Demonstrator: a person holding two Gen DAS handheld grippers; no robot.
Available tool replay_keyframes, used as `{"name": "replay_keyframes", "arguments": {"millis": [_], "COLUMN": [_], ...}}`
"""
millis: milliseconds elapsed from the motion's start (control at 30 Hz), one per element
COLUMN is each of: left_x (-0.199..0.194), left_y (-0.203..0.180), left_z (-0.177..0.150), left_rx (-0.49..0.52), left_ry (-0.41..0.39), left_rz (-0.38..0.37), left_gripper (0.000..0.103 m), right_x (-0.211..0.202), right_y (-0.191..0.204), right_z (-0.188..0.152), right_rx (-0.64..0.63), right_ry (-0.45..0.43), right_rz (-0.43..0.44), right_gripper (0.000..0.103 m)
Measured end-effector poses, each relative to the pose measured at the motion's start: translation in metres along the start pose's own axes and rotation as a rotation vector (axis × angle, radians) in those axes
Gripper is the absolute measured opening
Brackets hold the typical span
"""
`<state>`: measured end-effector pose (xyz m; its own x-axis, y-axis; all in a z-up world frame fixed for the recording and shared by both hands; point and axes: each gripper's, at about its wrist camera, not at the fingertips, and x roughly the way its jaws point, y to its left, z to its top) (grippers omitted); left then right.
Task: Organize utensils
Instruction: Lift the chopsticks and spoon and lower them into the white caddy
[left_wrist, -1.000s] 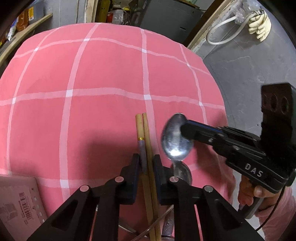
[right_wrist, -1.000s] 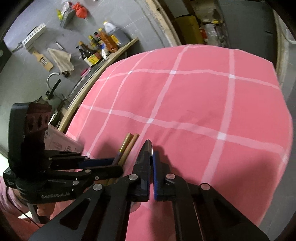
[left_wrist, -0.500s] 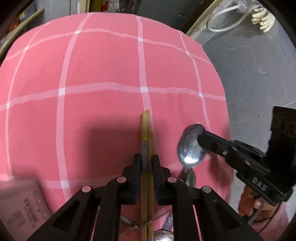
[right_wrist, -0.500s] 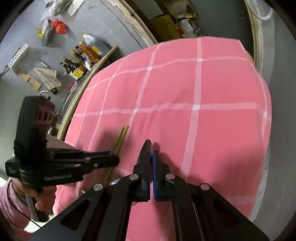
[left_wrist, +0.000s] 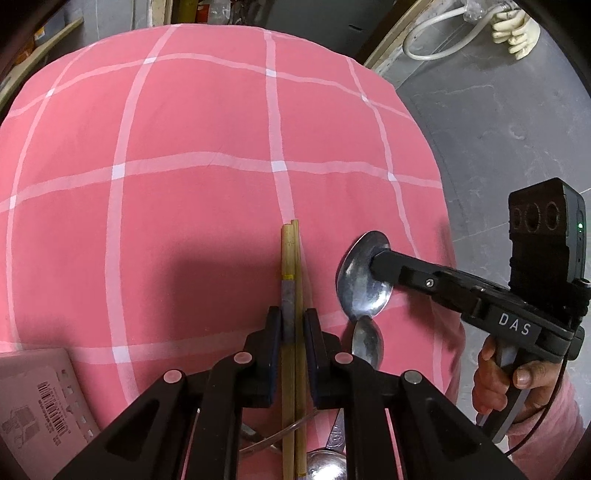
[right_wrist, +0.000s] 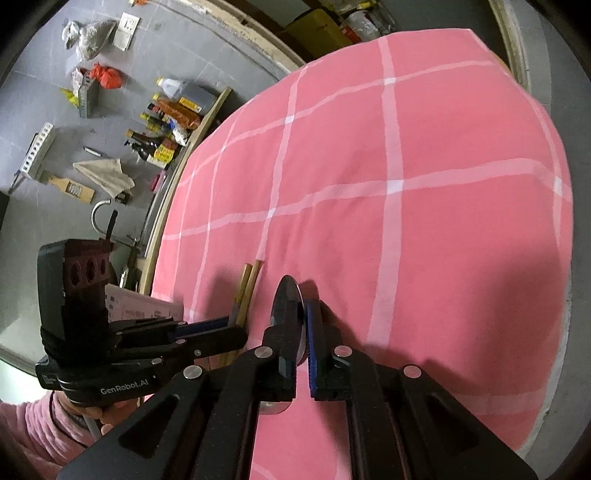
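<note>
1. The left gripper (left_wrist: 291, 325) squeezes two chopsticks (left_wrist: 290, 258), low in the middle of the frame.
2. The right gripper (right_wrist: 303, 317) pinches a spoon (left_wrist: 364, 280) by its bowl, at the lower right.
3. The smooth spoon might slip out and fall on the pink cloth (left_wrist: 184, 129).
4. The chopsticks might slide apart if the squeeze gets loose.

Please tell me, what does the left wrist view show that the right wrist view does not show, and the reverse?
Only the left wrist view shows the broad bowl of the spoon in the right claw, a second spoon on the cloth, and white gloves beyond the table. Only the right wrist view shows the bottles and a rag. Both show the pink checked cloth, the chopsticks in the left claw, and a pale box.
</note>
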<state>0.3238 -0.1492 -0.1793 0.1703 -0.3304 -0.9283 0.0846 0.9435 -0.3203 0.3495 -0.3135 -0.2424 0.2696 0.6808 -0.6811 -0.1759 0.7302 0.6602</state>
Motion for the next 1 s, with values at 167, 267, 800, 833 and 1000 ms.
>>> {"name": "replay_keyframes", "arguments": {"millis": [167, 267, 800, 833, 1000], "left_x": [-0.002, -0.004, -0.063, -0.069, -0.102], "left_y": [0.005, 0.007, 0.0, 0.0, 0.002], "left_z": [-0.003, -0.007, -0.033, -0.036, -0.042], "left_rx": [0.003, -0.001, 0.048, 0.052, 0.055], "left_ry": [0.0, -0.016, -0.228, -0.247, -0.355], "left_rz": [-0.004, -0.001, -0.002, -0.004, -0.032], "left_gripper": [0.012, 0.011, 0.011, 0.011, 0.011], "right_x": [0.003, 0.0, -0.078, -0.085, -0.109], "right_y": [0.008, 0.014, 0.071, 0.078, 0.102], "right_z": [0.002, 0.001, -0.013, -0.014, -0.019], "right_rx": [-0.012, -0.029, -0.157, -0.172, -0.222], "right_ry": [0.006, -0.006, -0.253, -0.276, -0.37], "right_rz": [-0.025, -0.072, -0.29, -0.308, -0.369], "right_gripper": [0.01, 0.005, 0.002, 0.002, 0.002]}}
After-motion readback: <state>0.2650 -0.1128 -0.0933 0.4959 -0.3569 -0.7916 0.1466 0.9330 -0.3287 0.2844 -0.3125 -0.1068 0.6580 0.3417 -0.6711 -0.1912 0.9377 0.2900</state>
